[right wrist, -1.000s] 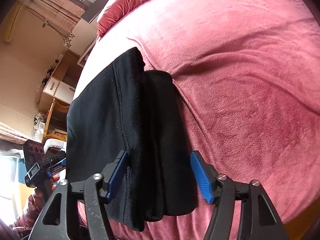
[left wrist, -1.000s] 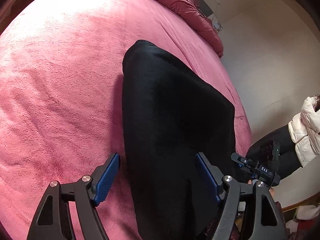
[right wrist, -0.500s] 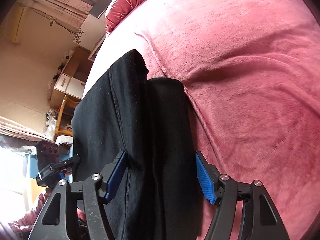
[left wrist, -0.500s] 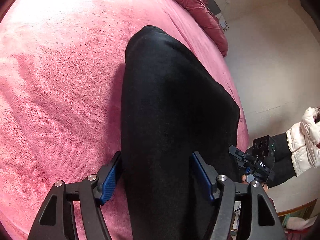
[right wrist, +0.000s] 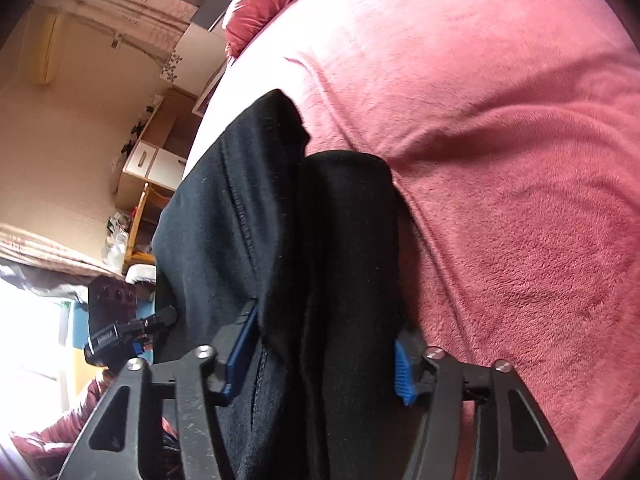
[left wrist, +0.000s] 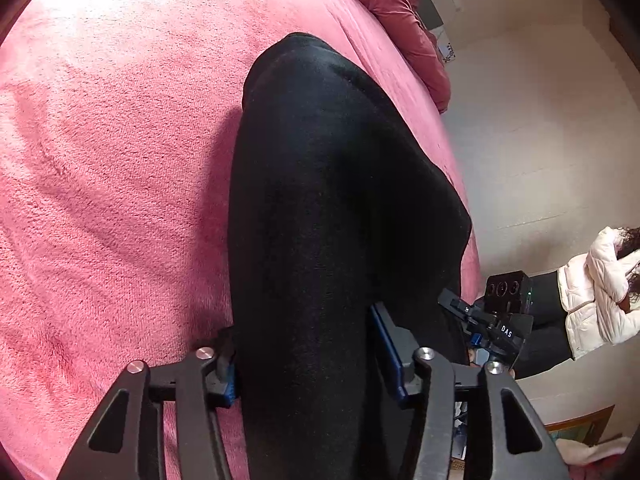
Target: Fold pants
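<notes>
The black pants (left wrist: 340,208) lie folded in layers on the pink bed. In the left wrist view my left gripper (left wrist: 308,356) has its blue pads pressed against both sides of the folded cloth near one end. In the right wrist view the pants (right wrist: 288,216) show a stitched seam and a thick folded roll. My right gripper (right wrist: 324,356) has its pads closed against that roll at the other end. Each gripper shows in the other's view, the right gripper (left wrist: 496,320) and the left gripper (right wrist: 120,328), both at the bed's edge.
The pink blanket (left wrist: 112,168) covers the bed, with a red duvet (left wrist: 396,12) bunched at the far end. A person in a white jacket (left wrist: 596,288) stands by the wall. A wooden cabinet (right wrist: 156,160) and clutter stand beside the bed.
Both grippers have moved forward over the folded pants and their jaws have narrowed from wide open until the pads squeeze the cloth.
</notes>
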